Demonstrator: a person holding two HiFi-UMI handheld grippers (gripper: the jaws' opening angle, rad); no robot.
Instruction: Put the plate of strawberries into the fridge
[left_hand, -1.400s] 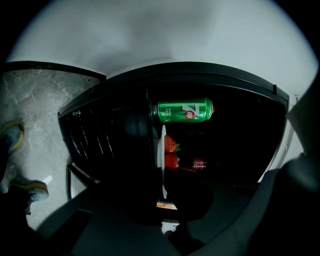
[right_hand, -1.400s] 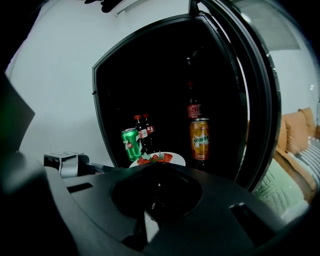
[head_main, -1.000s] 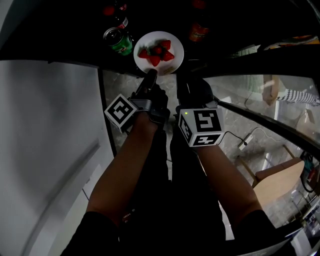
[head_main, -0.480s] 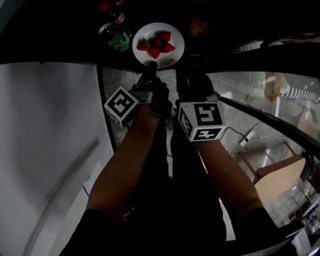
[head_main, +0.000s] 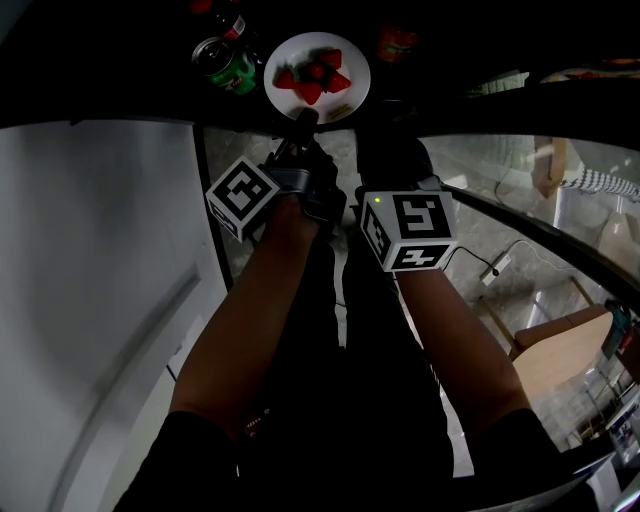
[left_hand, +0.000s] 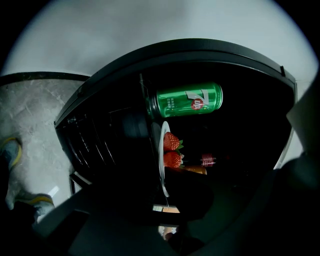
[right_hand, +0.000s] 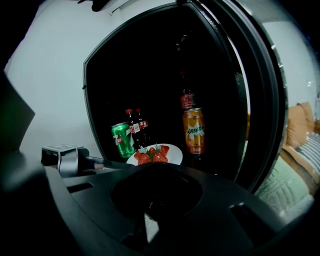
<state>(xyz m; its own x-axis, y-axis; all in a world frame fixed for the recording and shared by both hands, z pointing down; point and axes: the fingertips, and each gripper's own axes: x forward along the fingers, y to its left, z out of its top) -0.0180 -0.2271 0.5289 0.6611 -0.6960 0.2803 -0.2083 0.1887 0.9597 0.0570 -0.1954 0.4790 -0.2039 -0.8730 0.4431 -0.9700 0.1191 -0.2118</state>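
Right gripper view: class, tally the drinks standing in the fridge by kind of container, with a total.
Cans: 2, a green can and an orange can
Bottles: 3, two by the green can, one behind the orange can
Total: 5

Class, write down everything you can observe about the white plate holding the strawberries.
The plate is round, white and glossy, seemingly ceramic, with a shallow raised rim. Several red strawberries with green tops are heaped near its middle. It lies roughly level in the dark fridge's opening, between a green can and an orange can. The left gripper is clamped on its near rim; whether the plate rests on the shelf is unclear.
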